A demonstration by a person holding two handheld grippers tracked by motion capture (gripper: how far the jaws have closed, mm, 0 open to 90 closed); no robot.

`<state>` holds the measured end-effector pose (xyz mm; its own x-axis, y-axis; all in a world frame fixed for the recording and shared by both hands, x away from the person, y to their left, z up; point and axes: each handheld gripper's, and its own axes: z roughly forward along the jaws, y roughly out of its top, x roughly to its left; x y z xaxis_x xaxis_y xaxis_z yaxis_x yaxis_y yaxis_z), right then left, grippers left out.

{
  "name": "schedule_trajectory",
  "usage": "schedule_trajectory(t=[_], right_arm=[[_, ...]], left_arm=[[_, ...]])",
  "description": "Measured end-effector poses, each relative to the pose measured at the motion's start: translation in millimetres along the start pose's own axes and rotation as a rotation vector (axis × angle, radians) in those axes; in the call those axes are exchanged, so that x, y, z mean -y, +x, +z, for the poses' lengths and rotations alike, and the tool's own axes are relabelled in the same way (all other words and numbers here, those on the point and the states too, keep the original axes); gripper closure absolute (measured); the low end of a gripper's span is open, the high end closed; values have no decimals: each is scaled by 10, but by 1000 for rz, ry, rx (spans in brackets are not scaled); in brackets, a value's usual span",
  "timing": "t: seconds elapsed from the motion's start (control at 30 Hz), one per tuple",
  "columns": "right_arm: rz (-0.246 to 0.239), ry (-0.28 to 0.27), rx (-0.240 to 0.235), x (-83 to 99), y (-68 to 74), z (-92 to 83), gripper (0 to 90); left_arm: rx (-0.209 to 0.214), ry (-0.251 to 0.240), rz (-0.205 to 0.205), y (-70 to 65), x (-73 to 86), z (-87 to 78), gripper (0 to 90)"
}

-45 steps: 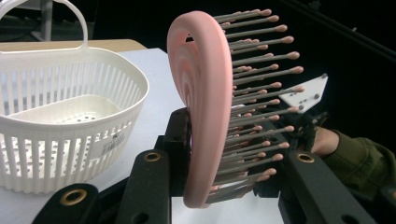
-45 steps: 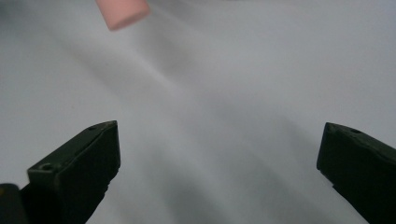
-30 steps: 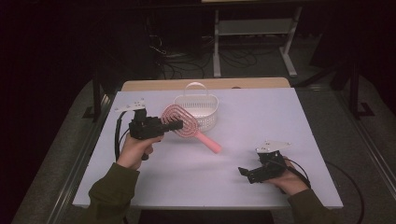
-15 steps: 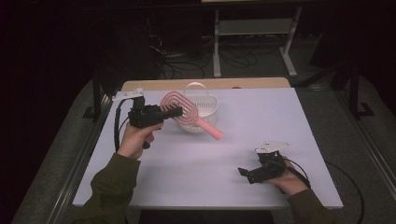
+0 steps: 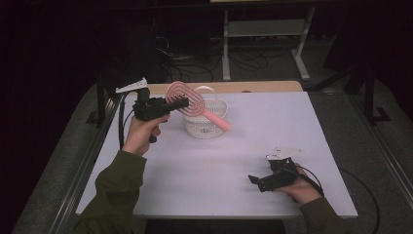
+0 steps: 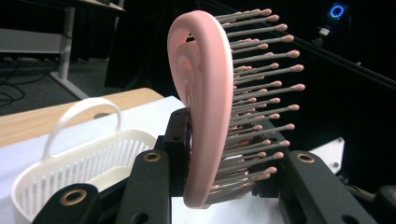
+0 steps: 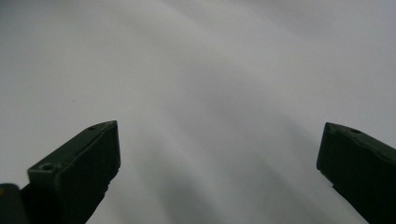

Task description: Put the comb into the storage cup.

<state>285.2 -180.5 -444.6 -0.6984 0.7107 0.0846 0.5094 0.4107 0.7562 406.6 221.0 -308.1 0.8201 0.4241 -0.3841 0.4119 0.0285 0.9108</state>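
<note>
Dark room, white table (image 5: 234, 165). High view: left gripper (image 5: 160, 106) pinching pink hairbrush (image 5: 195, 106) above white basket (image 5: 207, 124); right gripper (image 5: 265, 180) resting on table, well apart.
Left gripper view: brush head (image 6: 210, 107) clamped between jaws, bristles sideways; basket (image 6: 84, 163) below-left. Lower handle first, release gently.
Right gripper view: jaws spread wide, nothing between.

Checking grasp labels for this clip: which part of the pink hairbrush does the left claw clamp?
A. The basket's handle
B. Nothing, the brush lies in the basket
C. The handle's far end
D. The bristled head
D: the left claw is closed on the bristled head of the pink hairbrush, its handle sticking out free above the white basket.
</note>
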Motion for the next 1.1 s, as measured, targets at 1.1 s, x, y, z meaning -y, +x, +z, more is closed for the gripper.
schedule_trajectory(t=[1.1], right_arm=[[2,-12,10,-1,-14,-19,0]], left_arm=[[-140,-58,-14,365,-92,46,650]])
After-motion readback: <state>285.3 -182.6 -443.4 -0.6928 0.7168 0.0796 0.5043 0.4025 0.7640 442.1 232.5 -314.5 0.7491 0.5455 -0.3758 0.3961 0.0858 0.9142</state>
